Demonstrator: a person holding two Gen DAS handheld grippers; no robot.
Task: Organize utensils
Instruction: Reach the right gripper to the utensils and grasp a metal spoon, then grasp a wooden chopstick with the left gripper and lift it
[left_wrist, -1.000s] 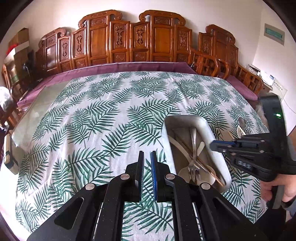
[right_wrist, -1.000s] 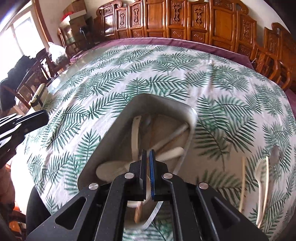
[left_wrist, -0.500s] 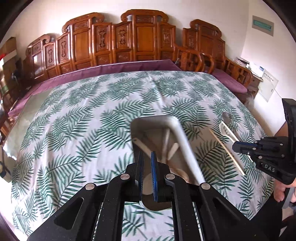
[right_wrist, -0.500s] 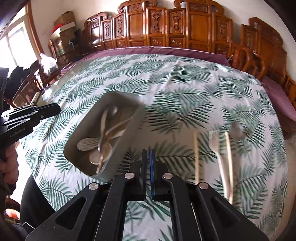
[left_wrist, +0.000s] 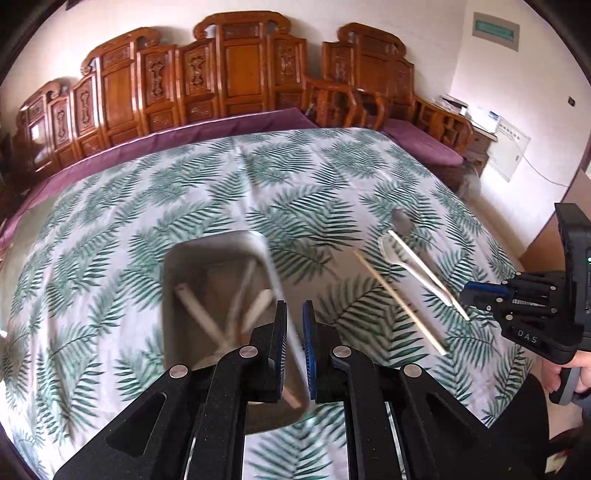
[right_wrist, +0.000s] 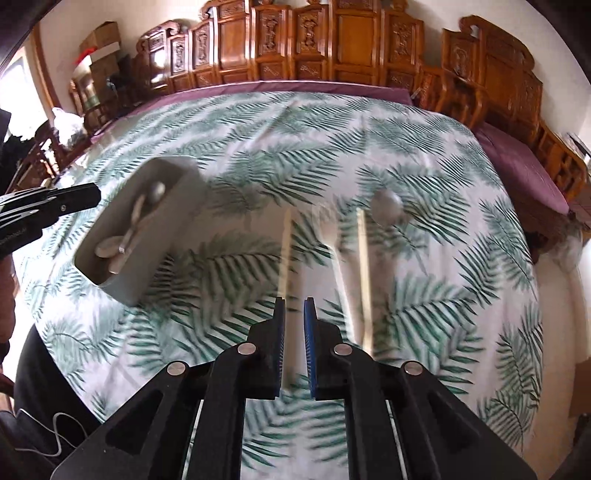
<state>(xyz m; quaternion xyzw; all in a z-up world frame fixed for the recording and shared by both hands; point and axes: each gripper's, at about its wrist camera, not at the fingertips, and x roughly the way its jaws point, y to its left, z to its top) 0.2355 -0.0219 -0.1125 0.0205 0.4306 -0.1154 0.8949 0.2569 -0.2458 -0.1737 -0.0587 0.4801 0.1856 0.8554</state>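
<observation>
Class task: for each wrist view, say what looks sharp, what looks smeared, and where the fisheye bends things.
Left wrist view: tongs sharp, grey tray smeared, carved chairs bowed. Right wrist view: tongs crisp, chopsticks and leaf tablecloth streaked, black corners.

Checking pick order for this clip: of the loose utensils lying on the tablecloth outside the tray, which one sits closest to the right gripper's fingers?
The lone chopstick on the left of the group; it runs straight toward the right gripper, while the spoon and second chopstick lie off to the right.
</observation>
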